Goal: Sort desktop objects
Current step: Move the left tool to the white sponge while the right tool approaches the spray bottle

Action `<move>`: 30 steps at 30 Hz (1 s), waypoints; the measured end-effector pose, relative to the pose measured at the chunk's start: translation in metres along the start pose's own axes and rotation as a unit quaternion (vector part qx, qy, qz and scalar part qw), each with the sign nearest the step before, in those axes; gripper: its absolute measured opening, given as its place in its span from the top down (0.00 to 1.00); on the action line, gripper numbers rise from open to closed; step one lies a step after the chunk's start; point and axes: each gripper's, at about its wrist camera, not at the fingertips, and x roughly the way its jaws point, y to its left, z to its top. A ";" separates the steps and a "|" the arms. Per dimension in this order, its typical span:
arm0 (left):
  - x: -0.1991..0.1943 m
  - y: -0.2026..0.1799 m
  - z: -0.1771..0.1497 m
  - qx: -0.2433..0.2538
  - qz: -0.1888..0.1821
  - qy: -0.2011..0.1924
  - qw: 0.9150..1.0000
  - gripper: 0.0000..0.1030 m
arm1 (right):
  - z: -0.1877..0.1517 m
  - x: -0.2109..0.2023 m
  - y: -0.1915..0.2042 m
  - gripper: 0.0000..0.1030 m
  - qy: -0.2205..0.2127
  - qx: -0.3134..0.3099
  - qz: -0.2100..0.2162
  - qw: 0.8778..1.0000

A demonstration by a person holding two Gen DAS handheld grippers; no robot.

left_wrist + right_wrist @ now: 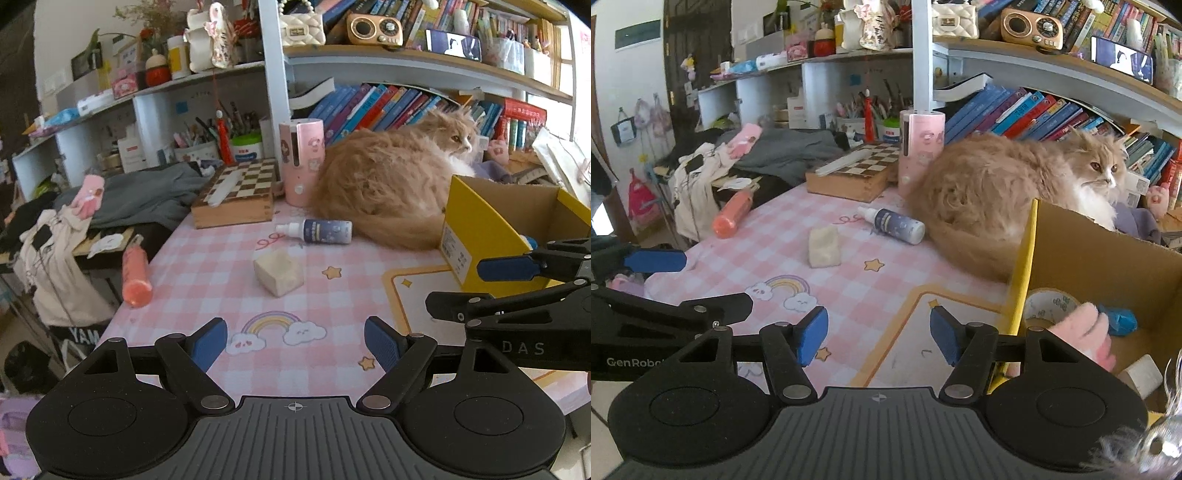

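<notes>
Lying loose on the pink mat, one block (pixel 279 272), one bottle (pixel 320 231) and one orange tube (pixel 136 275) wait beside a cat (pixel 388 188) crowding the box (pixel 476 236), both grippers (pixel 295 341) (pixel 879 334) spread, empty.

My blue pads (pixel 208 341) are hovering over a pink-and-white checked cloth (pixel 207 266) showing rainbows and yellow stars, a cream block (pixel 279 272), an orange tube (pixel 136 275), a navy-labelled white bottle (pixel 317 230), a yellow box (pixel 476 236), and a ginger-and-white cat (pixel 388 184).
</notes>
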 end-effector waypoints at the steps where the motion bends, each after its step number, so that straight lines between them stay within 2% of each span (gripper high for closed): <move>1: 0.003 0.002 0.001 0.002 -0.004 -0.001 1.000 0.18 | 0.001 0.003 0.000 0.43 -0.001 0.003 -0.004 1.000; 8: 0.045 0.030 0.023 0.021 -0.032 0.001 0.999 0.18 | 0.025 0.025 0.007 0.41 -0.020 0.011 -0.036 0.999; 15: 0.092 0.051 0.039 0.049 -0.065 0.016 0.997 0.19 | 0.048 0.063 0.014 0.41 -0.004 0.030 -0.062 0.998; 25: 0.153 0.057 0.047 0.098 -0.135 0.051 0.985 0.20 | 0.068 0.101 0.012 0.41 0.031 0.086 -0.099 0.991; 30: 0.181 0.058 0.049 0.088 -0.165 0.077 0.979 0.20 | 0.074 0.115 0.009 0.41 0.044 0.101 -0.115 0.987</move>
